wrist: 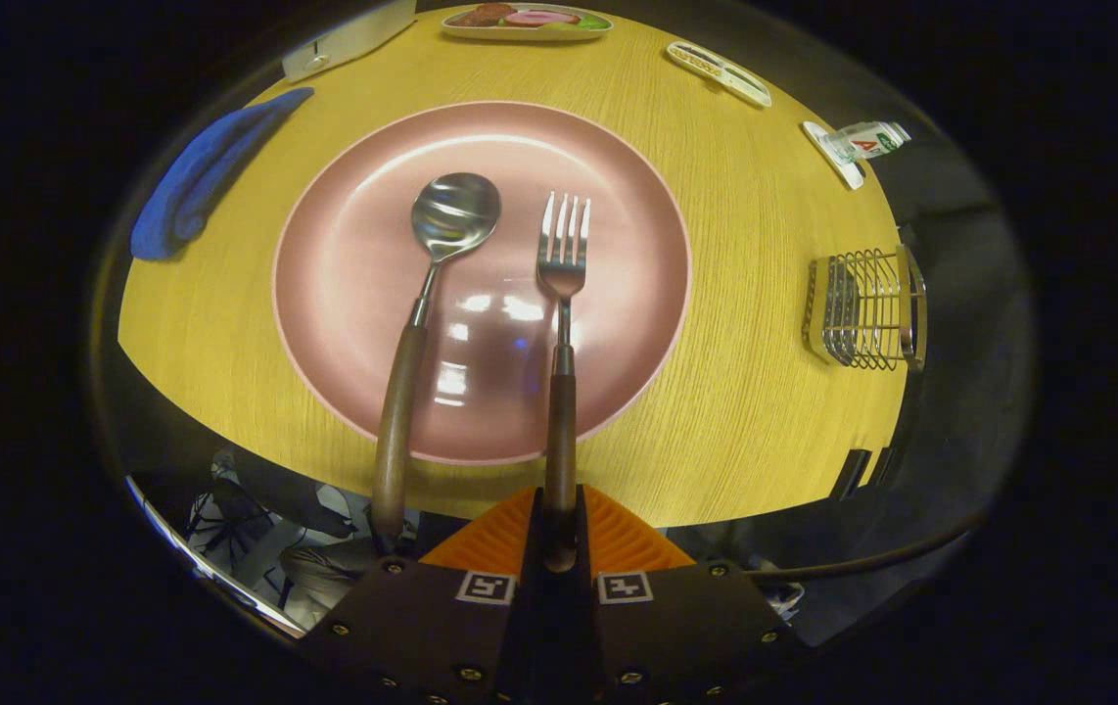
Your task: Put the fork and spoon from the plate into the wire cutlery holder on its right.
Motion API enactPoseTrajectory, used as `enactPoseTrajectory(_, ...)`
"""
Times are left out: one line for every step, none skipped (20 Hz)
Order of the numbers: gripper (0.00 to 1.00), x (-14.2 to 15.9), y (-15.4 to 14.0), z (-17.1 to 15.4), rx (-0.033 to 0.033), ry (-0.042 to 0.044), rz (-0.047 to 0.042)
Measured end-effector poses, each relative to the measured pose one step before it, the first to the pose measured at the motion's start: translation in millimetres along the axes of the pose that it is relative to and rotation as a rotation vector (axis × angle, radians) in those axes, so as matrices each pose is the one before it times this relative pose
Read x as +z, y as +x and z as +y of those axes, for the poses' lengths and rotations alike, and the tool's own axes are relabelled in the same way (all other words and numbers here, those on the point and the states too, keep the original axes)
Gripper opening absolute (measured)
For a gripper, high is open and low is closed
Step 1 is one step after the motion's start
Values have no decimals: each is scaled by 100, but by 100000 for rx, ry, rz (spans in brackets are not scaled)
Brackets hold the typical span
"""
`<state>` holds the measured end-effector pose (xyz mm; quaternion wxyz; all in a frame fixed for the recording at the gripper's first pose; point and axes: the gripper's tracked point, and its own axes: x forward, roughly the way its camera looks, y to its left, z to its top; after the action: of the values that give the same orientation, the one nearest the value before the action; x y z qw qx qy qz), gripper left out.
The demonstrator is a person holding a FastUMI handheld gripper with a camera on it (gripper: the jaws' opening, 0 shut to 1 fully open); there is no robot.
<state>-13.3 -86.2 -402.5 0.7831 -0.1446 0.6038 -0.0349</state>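
The plate [363, 284] was glossy and smooth, mirroring lamps. Spoon [454, 211] and fork [563, 245] had polished metal heads and matt wooden handles. The worktop [755, 245] showed fine wood grain, matt. The holder [867, 308] was shiny metal wire; the cloth [197, 176] soft and dull.

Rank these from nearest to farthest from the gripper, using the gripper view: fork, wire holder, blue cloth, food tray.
1. Fork: its handle sits between the jaws of the gripper, which are shut on it.
2. Wire holder: off to the right of the plate.
3. Blue cloth: left, beyond the plate.
4. Food tray: at the table's far edge.
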Motion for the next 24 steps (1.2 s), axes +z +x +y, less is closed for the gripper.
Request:
enactPoseTrajectory(14,217,666,-16,722,456,-535)
enactPoseTrajectory(11,-98,-303,-109,-310,746,-470)
enactPoseTrajectory(10,71,-204,-226,-1231,340,-534)
enactPoseTrajectory(10,318,-228,34,-635,401,-1114)
enactPoseTrajectory(11,342,-414,-51,-302,657,-1475)
enactPoseTrajectory(10,389,-502,-221,-475,663,-1400)
enactPoseTrajectory(10,532,-441,-247,-648,253,-2058)
enactPoseTrajectory(10,528,-536,-227,-855,66,-1985)
enactPoseTrajectory(10,413,-547,-214,-965,-291,-1783)
enactPoseTrajectory(10,518,-662,-103,-776,-390,-1629)
enactPoseTrajectory(11,533,-565,-14,-797,-654,-1661)
enactPoseTrajectory(11,343,-551,-99,-1174,-824,-1275)
enactPoseTrajectory(10,505,-537,-171,-1088,-1368,-1379)
enactPoseTrajectory(10,307,-459,-206,-1124,-1179,-750)
enactPoseTrajectory(10,209,-468,-202,-1133,-660,-218)
enactPoseTrajectory(11,208,-472,-150,-960,-470,-557)
enactPoseTrajectory(10,287,-464,-227,-853,103,-619)
enactPoseTrajectory(10,268,-375,-170,-457,-21,-960)
enactPoseTrajectory(10,334,-413,-286,-778,-282,-806)
enactPoseTrajectory(11,149,-291,-321,-1024,-425,-560)
enactPoseTrajectory(10,129,-317,-336,-820,73,-214)
enactPoseTrajectory(10,252,-372,-221,-423,580,-517)
enactPoseTrajectory(10,229,-283,-279,-199,1424,-512)
enactPoseTrajectory(10,96,-251,-310,-130,1533,-405)
